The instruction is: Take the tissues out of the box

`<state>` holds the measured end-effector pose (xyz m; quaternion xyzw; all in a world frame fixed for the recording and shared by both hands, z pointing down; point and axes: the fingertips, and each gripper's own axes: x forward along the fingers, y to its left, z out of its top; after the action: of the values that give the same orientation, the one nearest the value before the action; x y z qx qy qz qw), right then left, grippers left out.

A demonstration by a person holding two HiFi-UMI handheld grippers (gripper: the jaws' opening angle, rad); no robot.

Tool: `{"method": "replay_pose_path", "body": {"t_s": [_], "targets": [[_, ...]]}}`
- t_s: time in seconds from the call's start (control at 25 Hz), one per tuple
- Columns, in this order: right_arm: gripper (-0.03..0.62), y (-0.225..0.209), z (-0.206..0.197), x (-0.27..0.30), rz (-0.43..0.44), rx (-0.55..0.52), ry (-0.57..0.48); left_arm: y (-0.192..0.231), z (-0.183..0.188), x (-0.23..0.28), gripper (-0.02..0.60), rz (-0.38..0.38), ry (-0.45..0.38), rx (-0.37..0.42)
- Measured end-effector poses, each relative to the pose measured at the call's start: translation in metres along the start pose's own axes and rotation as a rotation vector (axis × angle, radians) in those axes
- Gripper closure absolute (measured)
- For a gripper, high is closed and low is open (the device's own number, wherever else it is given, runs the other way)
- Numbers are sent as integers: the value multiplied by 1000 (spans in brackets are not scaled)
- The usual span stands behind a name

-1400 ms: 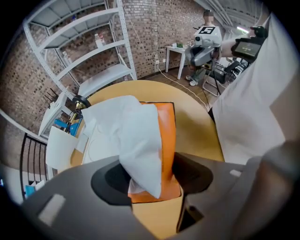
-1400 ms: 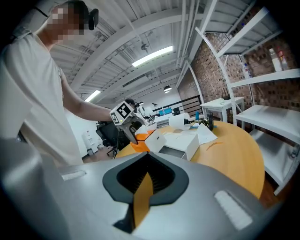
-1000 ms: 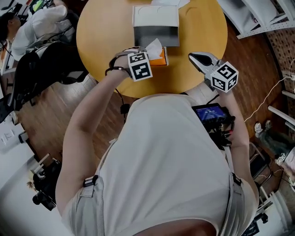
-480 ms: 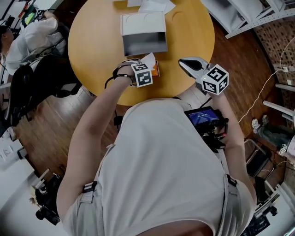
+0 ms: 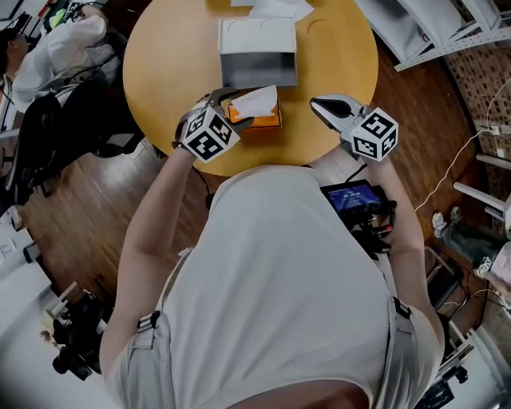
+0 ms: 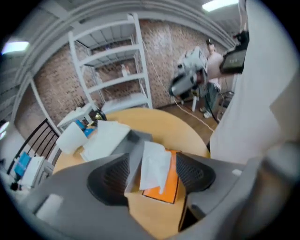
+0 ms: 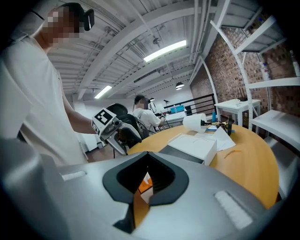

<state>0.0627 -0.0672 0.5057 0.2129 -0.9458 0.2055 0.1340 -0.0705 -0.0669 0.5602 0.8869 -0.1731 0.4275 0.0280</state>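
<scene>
An orange tissue pack (image 5: 257, 120) with a white tissue (image 5: 255, 102) sticking out of its top stands on the round yellow table (image 5: 172, 56), right in front of a grey-and-white box (image 5: 258, 52). My left gripper (image 5: 227, 108) is at the pack's left side and its jaws are opening. In the left gripper view the tissue (image 6: 154, 164) and pack (image 6: 164, 190) show between the spread pads of the left gripper (image 6: 152, 171), untouched. My right gripper (image 5: 319, 104) hovers right of the pack, jaws together. Through the right gripper (image 7: 147, 159) only a sliver of the pack (image 7: 146, 180) shows.
Loose white sheets (image 5: 275, 8) lie at the table's far edge beside a white paper roll (image 7: 199, 123). White shelving (image 5: 435, 28) stands at the back right. A seated person (image 5: 48, 44) and dark chairs are at the left. The table's near edge (image 5: 263, 166) is close to my body.
The left gripper has drawn back to the left and toward me, off the pack, with its jaws wider. The tissue stays on the pack. The right gripper has hardly moved.
</scene>
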Motion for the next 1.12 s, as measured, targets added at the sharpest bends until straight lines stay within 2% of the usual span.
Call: {"method": "replay_pose_path", "body": {"t_s": [0.08,0.16,0.24,0.32,0.4,0.64,0.88,1.12], "targets": [[592,7,10,2,38,-17,-35,12,26,-37,329,68,-239,-132],[592,11,24,2,68,-23,-85,24,44,-74,389,149,-444,-259],[592,15,38,2,94,-29,-127,37,49,-105,500,245,-583,-364],[592,21,46,1,120,-35,-155,43,45,-123,581,312,-657,-445],[594,27,50,0,143,-50,-161,43,39,-128,581,331,-671,-482],[594,38,54,5,166,-135,-143,32,25,-119,581,311,-659,-538],[594,38,56,6,169,-140,-144,25,22,-116,581,297,-671,-590],[594,40,53,9,173,-138,-138,25,40,-113,581,266,-687,-573]]}}
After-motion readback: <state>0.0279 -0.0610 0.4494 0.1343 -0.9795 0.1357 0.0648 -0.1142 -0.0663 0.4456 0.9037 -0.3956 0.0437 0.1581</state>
